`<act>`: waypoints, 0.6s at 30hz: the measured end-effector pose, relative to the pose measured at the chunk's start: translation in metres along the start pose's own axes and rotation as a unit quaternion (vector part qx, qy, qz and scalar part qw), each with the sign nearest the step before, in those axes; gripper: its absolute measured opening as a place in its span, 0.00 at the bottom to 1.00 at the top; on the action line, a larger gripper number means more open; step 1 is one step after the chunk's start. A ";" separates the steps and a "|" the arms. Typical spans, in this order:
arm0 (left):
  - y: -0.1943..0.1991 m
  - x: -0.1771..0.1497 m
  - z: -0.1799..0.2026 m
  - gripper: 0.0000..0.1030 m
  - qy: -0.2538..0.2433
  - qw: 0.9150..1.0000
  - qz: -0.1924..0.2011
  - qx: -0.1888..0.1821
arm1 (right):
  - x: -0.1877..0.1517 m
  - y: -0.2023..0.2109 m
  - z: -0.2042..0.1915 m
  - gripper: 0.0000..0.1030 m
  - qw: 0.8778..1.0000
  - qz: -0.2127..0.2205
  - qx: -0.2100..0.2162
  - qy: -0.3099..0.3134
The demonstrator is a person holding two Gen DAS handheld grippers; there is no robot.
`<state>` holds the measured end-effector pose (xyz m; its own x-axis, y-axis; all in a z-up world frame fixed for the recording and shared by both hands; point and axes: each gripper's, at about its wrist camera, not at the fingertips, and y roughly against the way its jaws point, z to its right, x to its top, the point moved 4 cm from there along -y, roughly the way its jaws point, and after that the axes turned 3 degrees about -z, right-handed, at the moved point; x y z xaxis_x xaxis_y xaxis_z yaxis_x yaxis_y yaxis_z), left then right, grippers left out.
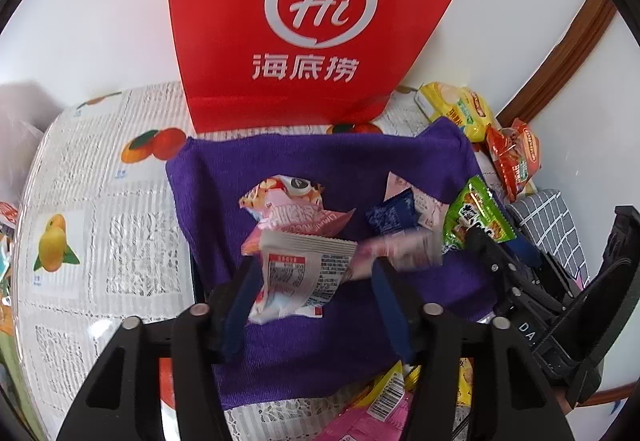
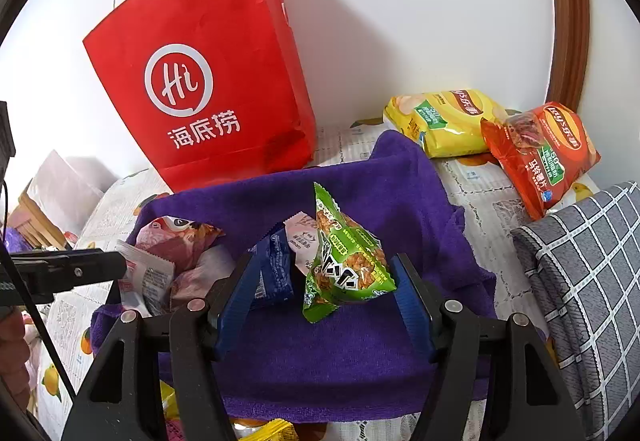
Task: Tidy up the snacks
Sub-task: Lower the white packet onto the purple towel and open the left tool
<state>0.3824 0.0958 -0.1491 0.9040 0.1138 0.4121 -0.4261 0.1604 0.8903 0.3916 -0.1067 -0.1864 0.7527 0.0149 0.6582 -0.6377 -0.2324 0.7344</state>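
Note:
A purple cloth (image 1: 328, 165) (image 2: 360, 353) lies on the table with a small pile of snacks: pink packets (image 1: 292, 201) (image 2: 176, 245), a blue packet (image 1: 390, 217) (image 2: 274, 269) and a pale pink one (image 2: 300, 237). My left gripper (image 1: 312, 281) stands wide open around a white packet (image 1: 304, 277), which also shows in the right wrist view (image 2: 148, 273); the packet touches only the left finger. My right gripper (image 2: 324, 285) is open around a green snack packet (image 2: 348, 265) (image 1: 476, 215) that stands on the cloth.
A red paper bag (image 1: 320, 21) (image 2: 208, 81) stands against the wall behind the cloth. Yellow (image 2: 444, 121) and orange (image 2: 544, 161) crisp bags lie at the right. A grey checked cloth (image 2: 584, 265) is at the far right. More packets (image 1: 384, 401) lie near the front edge.

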 end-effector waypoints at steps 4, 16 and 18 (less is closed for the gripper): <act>0.005 0.001 0.000 0.58 0.001 1.000 0.008 -0.002 | 0.000 0.000 -0.001 0.65 1.000 0.000 0.000 0.000; 0.022 0.006 -0.006 0.58 0.011 0.999 0.029 -0.010 | -0.007 0.030 -0.013 0.65 0.999 0.023 0.025 -0.006; 0.025 0.006 -0.005 0.58 0.011 0.999 0.031 -0.015 | -0.011 0.040 -0.012 0.65 0.999 0.025 0.029 -0.012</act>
<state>0.3774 0.1056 -0.1257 0.8747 0.1463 0.4621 -0.4829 0.1807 0.8568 0.3562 -0.1047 -0.1624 0.7241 -0.0207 0.6893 -0.6647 -0.2876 0.6896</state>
